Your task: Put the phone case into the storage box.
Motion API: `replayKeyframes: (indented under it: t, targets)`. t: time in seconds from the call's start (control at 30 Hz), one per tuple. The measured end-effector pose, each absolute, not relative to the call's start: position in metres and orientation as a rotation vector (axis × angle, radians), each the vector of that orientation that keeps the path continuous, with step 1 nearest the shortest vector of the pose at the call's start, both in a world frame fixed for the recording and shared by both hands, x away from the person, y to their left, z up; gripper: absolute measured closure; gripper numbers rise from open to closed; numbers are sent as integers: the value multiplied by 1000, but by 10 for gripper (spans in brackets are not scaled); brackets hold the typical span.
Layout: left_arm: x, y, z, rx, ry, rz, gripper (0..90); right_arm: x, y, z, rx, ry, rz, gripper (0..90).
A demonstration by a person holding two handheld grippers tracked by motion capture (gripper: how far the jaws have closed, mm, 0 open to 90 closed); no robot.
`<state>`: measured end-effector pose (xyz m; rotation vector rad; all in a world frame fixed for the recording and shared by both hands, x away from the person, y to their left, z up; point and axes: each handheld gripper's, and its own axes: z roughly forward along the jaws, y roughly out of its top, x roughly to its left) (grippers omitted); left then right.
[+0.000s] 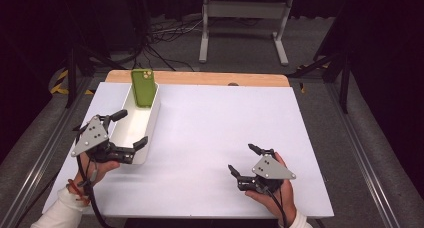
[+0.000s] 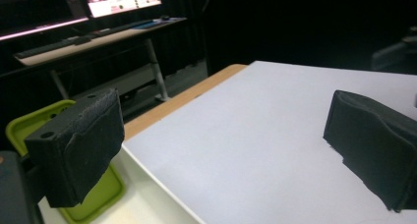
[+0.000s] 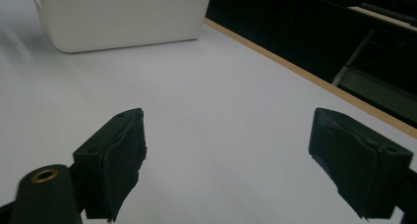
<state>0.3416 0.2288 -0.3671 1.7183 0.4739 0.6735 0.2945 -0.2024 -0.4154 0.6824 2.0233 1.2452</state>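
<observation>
Green and glossy, a phone in a lime case [image 1: 143, 86] leans against the far end wall of a white rectangular bin [image 1: 150, 125], its camera lenses uppermost and its lower end down inside the bin. The bin lies lengthwise on the left part of the white worktop [image 1: 215, 128], running from near the far wooden edge toward the person.

The left gripper [image 1: 128, 128] hangs over the near end of the bin with its fingers spread wide apart: one finger sits above the bin's left rim, the other over the near right corner, and nothing is held between them. In the left gripper view the green case [image 2: 93, 197] shows behind and below the left finger [image 2: 78, 148], resting on the pale inside of the bin, while the other finger [image 2: 373, 145] stands over the bare worktop [image 2: 255, 135].

The right gripper [image 1: 243, 158] is well apart from the bin, low over the near right part of the worktop, held in the person's right hand [image 1: 277, 193]. Its fingers are also wide apart and empty. In the right gripper view the bin [image 3: 123, 17] stands far off at the upper left, beyond the two black fingers [image 3: 118, 160], with a sliver of green just above its rim.

Beyond the worktop, on the dark floor, stand the white legs of a frame [image 1: 245, 28] and loose cables [image 1: 165, 38].
</observation>
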Motion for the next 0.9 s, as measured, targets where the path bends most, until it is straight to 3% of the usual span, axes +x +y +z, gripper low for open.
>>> replayKeyframes:
  t: [0.9]
  targets:
    - [303,217,-404,1778,443,616,29,281,-201,-413,627,2002,1247,129]
